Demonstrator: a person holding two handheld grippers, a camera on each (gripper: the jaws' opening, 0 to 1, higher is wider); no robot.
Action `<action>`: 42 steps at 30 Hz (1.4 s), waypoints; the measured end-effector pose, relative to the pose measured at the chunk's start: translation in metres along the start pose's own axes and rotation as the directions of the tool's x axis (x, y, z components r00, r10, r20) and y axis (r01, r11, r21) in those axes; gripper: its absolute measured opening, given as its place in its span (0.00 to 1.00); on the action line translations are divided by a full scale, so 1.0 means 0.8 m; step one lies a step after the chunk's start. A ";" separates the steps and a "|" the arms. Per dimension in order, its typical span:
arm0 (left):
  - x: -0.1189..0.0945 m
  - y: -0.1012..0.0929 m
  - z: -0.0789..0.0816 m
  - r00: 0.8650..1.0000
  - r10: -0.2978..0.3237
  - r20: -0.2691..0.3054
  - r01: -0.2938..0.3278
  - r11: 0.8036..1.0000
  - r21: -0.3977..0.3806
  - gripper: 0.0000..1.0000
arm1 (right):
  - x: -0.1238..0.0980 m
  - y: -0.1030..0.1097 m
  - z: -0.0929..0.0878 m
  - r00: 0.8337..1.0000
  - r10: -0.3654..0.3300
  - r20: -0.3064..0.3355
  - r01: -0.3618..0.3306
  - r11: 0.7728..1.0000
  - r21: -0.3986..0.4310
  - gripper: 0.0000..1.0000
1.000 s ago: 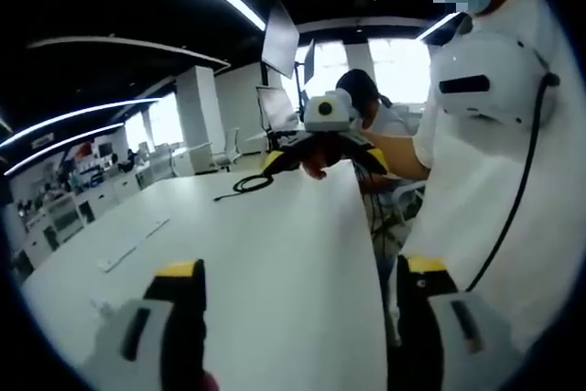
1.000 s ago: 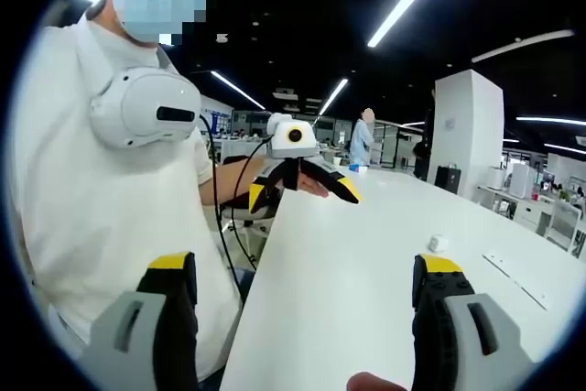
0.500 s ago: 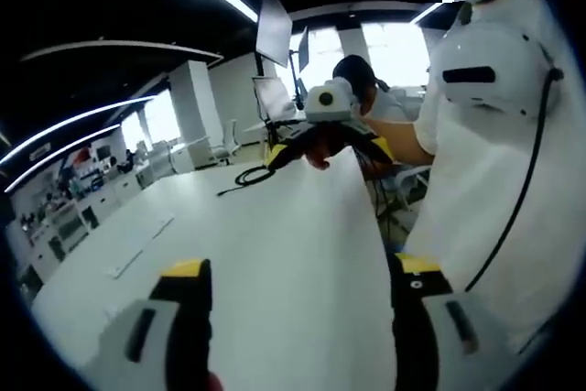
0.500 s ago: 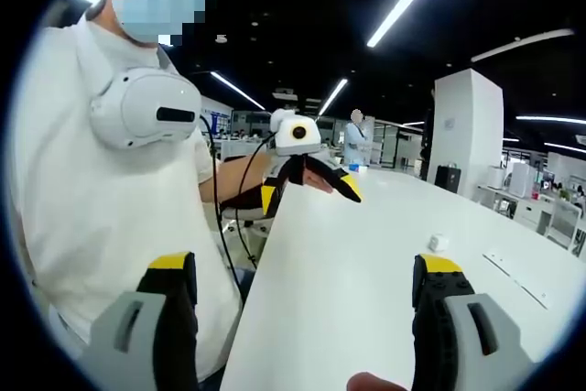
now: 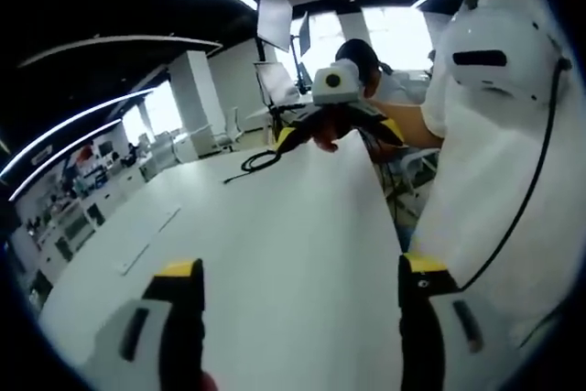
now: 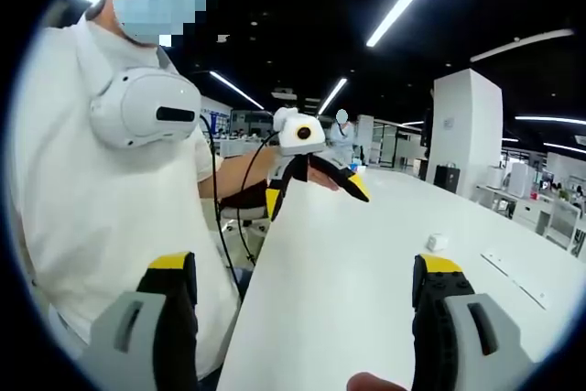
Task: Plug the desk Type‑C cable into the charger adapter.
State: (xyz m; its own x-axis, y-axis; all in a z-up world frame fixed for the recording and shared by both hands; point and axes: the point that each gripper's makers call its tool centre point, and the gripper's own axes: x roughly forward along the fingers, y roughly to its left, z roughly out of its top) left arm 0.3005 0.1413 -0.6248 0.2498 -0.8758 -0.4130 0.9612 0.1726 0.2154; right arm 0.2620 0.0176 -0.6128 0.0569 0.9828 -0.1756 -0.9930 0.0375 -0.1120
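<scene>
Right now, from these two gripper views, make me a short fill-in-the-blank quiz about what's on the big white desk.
1. The coiled black cable lies on the ____ desk.
2. The small white charger adapter sits ____ the desk.
3. The right gripper jaws are ____.
4. The left gripper holds ____.

Answers: white; on; open; nothing

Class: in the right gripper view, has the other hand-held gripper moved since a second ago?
Yes. The left hand-held gripper has shifted slightly right, toward the white pillar.
</scene>
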 end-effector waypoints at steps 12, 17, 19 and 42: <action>0.003 0.007 -0.002 0.999 -0.016 -0.035 0.017 1.000 0.024 0.86 | -0.001 -0.004 -0.002 1.000 -0.001 0.002 0.001 1.000 0.006 0.99; 0.003 0.013 -0.006 0.998 -0.012 -0.059 0.014 0.999 0.037 0.85 | 0.000 -0.005 -0.002 1.000 -0.001 0.001 0.001 1.000 0.007 0.99; 0.004 0.017 -0.008 0.997 -0.008 -0.080 0.012 0.999 0.049 0.85 | 0.000 -0.005 -0.002 1.000 -0.002 0.002 0.002 1.000 0.007 0.99; 0.011 0.051 -0.013 0.985 -0.022 -0.169 0.044 0.991 0.124 0.78 | -0.001 -0.016 -0.005 1.000 -0.004 0.003 0.004 1.000 0.017 0.99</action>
State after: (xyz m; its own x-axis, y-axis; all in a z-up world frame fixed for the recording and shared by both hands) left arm 0.3429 0.1453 -0.6293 0.2446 -0.7905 -0.5616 0.9491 0.0766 0.3055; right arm 0.2754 0.0154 -0.6152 0.0609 0.9831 -0.1725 -0.9944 0.0448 -0.0957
